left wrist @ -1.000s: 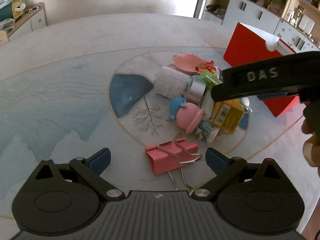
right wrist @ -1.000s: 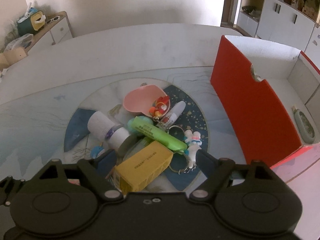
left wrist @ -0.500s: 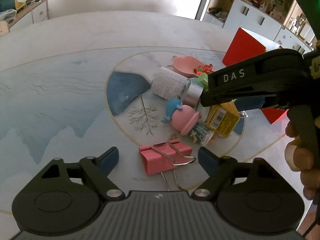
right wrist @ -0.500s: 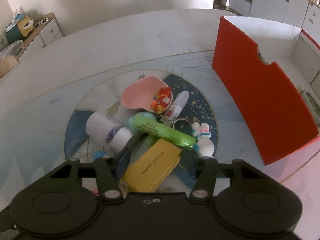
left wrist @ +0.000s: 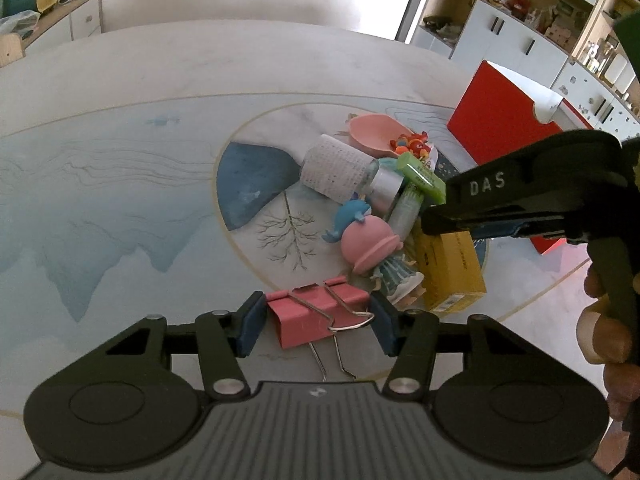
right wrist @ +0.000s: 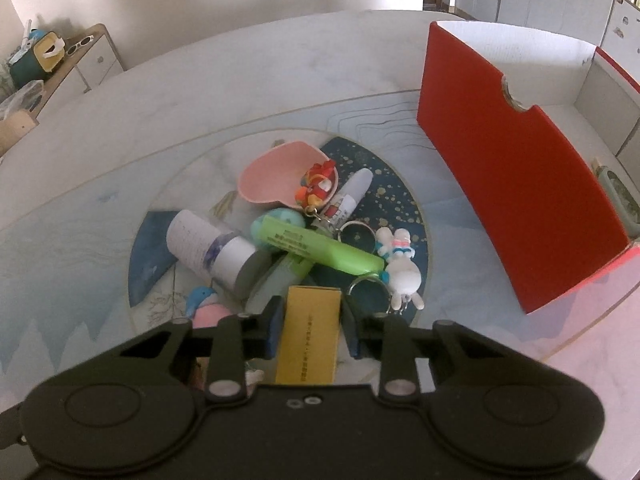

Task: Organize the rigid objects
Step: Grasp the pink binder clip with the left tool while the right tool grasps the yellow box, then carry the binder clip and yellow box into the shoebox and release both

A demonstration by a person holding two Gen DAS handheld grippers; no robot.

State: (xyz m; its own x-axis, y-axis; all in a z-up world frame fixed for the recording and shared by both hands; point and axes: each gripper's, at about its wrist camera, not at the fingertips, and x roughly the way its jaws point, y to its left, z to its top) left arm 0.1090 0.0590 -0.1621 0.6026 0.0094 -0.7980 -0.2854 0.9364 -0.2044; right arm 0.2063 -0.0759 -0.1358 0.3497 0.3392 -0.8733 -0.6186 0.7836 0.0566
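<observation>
While left tongs clamp pink binder clip | right tongs, marked "DAS", clamp yellow box

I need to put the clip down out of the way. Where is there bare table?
Bare table lies left of the blue wedge, and between the pile and the red box. It is crowded from the pink dish to the yellow box.
</observation>
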